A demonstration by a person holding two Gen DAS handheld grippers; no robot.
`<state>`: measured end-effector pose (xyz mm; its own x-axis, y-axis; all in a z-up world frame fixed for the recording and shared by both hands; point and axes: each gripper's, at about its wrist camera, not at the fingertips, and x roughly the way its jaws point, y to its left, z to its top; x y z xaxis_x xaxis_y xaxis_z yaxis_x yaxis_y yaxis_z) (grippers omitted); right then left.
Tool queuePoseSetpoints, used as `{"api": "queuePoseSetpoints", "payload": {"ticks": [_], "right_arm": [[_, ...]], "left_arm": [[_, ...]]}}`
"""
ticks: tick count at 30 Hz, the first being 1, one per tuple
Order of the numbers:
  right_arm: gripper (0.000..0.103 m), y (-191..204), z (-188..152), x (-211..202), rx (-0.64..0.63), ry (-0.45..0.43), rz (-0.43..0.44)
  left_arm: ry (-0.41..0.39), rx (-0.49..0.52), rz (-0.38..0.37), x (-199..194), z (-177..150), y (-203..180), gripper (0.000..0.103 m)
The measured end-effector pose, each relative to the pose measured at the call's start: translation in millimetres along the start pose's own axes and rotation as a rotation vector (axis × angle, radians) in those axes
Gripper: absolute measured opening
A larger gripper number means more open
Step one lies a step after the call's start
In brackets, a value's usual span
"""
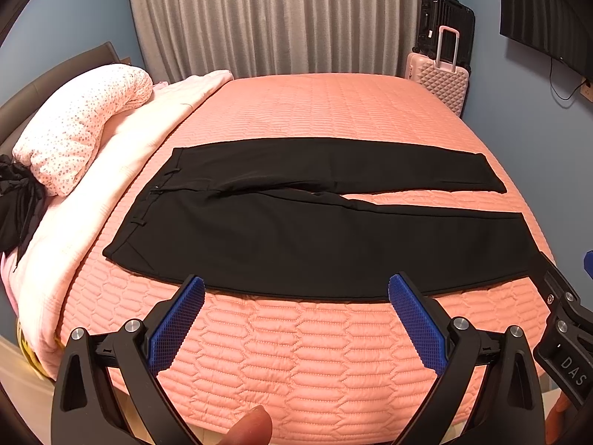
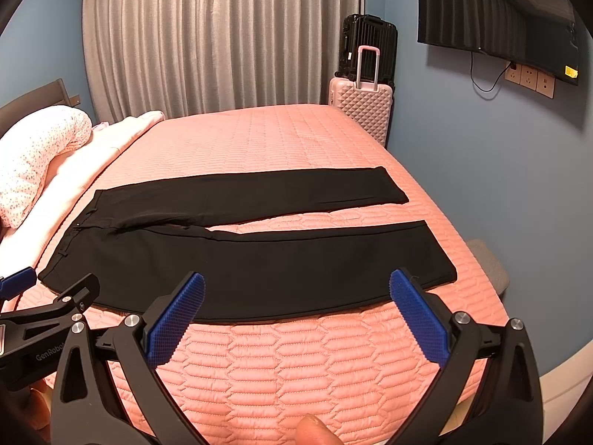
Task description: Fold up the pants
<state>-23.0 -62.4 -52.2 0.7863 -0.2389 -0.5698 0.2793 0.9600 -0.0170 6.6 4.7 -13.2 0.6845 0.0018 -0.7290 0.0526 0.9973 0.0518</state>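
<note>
Pants (image 1: 315, 230) lie flat crosswise on bed (image 1: 315, 111), waistband left, legs right.

A home bedroom: a bed (image 2: 296, 148) wearing a salmon quilted cover is filling the room, grey curtains (image 2: 215, 37) hanging behind it, two suitcases (image 2: 365, 85) standing at its far corner, a wall-mounted television (image 2: 493, 18) hanging to its right.

Warm, even indoor light, soft shadows, sharp focus, strong fisheye bending and dark vignetted corners in both views.
</note>
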Motion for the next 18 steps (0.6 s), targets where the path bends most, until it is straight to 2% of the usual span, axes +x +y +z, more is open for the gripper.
{"api": "queuePoseSetpoints", "payload": {"ticks": [18], "right_arm": [[0.098,-1.2,0.3,1.3,0.003,0.009,0.001]], "left_arm": [[0.002,-0.001,0.002,2.5,1.6,1.2,0.098]]}}
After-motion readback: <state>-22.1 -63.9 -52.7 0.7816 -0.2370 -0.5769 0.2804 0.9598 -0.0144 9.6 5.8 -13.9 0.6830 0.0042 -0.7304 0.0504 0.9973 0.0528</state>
